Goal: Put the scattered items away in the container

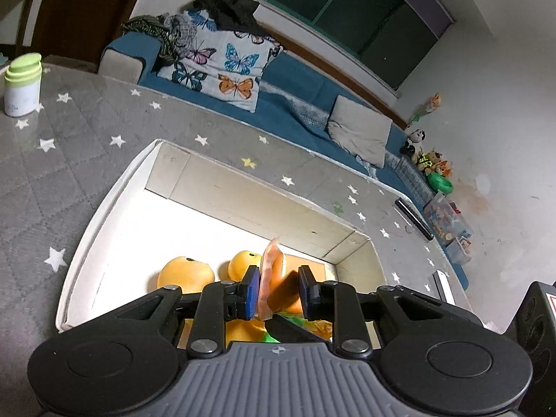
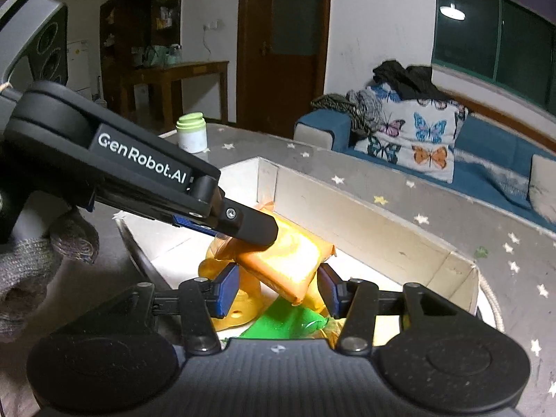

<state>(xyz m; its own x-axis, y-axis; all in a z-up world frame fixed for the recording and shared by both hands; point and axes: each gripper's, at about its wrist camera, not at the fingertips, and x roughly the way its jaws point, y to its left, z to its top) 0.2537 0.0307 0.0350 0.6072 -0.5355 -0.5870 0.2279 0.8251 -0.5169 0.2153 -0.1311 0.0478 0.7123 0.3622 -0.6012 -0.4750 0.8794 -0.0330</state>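
Note:
An open white box (image 1: 114, 191) sits on the grey star-patterned table; it also shows in the right wrist view (image 2: 365, 219). Inside lie two orange fruits (image 1: 186, 274) and a green packet (image 2: 288, 325). My left gripper (image 1: 278, 293) hangs over the box with an orange packet (image 1: 269, 274) against its left pad; the right pad stands a little off it. In the right wrist view that left gripper (image 2: 250, 231) pinches the end of the orange packet (image 2: 288, 260). My right gripper (image 2: 278, 286) is open, its pads on either side of the packet's lower end.
A white bottle with a green cap (image 1: 22, 83) stands on the table at the far left. A black remote (image 1: 413, 219) lies near the table's far right edge. A blue sofa with a butterfly pillow (image 1: 222, 66) runs behind the table.

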